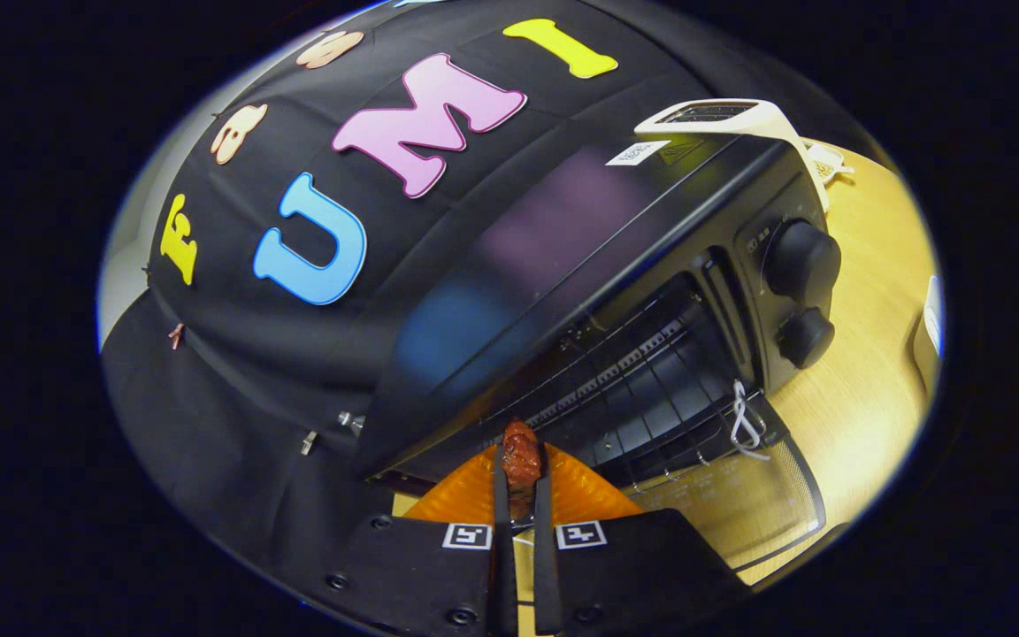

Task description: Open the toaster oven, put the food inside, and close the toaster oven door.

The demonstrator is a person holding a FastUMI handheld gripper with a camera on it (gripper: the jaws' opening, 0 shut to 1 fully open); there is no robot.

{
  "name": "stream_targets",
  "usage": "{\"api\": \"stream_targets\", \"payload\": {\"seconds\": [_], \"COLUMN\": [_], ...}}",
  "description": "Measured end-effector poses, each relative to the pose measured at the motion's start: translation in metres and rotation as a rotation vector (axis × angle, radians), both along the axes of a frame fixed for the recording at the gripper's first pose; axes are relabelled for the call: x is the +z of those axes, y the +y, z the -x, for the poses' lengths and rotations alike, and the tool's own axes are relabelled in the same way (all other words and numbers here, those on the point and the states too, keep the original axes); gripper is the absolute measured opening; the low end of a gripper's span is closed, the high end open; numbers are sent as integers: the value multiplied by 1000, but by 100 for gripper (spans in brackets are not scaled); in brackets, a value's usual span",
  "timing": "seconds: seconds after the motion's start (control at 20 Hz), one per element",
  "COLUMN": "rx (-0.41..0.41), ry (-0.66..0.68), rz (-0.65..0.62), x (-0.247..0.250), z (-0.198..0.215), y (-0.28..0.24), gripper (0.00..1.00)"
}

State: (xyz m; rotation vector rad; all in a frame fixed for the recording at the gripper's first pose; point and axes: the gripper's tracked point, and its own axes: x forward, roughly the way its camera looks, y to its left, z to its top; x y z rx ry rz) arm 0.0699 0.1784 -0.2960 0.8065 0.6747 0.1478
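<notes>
A black toaster oven (580,265) stands on the wooden table with its glass door (739,504) folded down flat in front. Its wire rack (642,380) shows inside the open cavity. My gripper (520,482) is shut on a small reddish-brown piece of food (520,456), which pokes out between the fingertips. The food hangs just in front of the oven's opening, near its left end, above the lowered door. Two round black knobs (801,261) sit on the oven's right panel. A white cord loop (744,425) hangs at the door's right hinge.
A white toaster (739,119) stands behind the oven at the far right. A white object (930,332) lies on the wooden table (863,398) to the right of the oven. The black booth cloth hangs close on the left.
</notes>
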Motion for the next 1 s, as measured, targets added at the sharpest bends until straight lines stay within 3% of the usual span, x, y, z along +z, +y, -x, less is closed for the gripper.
{"api": "stream_targets", "payload": {"seconds": [0.15, 0.6, 0.75, 0.8, 0.85, 1.0], "rx": [-10, -6, 2, 9, 9, 9], "ry": [-1, 72, 73, 71, 72, 72], "rz": [42, 388, 457, 464, 478, 497], "x": [-10, -38, -38, -37, -36, -32], "z": [-7, -7, -2, 0, 2, 8], "y": [-6, -46, -59, -61, -64, -71], "gripper": [12, 52, 58, 71, 74, 99]}}
